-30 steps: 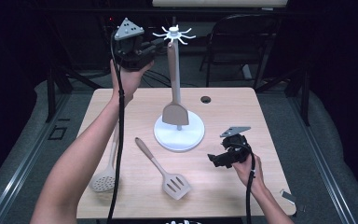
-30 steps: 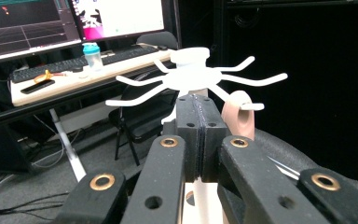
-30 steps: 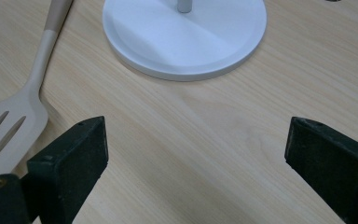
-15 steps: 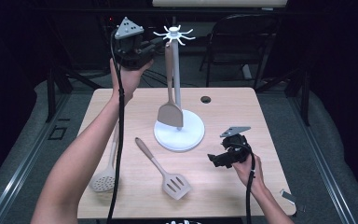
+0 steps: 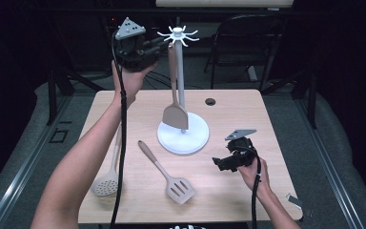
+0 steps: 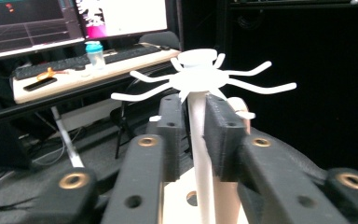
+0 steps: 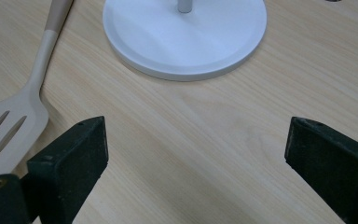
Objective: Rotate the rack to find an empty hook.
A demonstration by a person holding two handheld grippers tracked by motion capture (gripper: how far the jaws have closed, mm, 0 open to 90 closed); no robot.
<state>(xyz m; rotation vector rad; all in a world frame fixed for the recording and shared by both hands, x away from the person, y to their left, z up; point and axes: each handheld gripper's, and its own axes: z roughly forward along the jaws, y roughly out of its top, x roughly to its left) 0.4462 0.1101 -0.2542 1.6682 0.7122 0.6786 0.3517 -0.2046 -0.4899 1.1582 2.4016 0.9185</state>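
The solid spatula (image 5: 174,102) hangs higher than a second ago — its blade is off the stand's base (image 5: 183,138), its handle top at the hooks (image 5: 177,34). The left gripper (image 5: 158,45) fingers sit narrow beside the pole, grip unclear; the right gripper (image 5: 218,162) rests wide — hanging looks nearly done.

— Any readable text, labels or numbers anywhere?
— None legible. Monitors (image 6: 74,21) behind the table lit with graphics only, too blurred for words. No brands or signs elsewhere.
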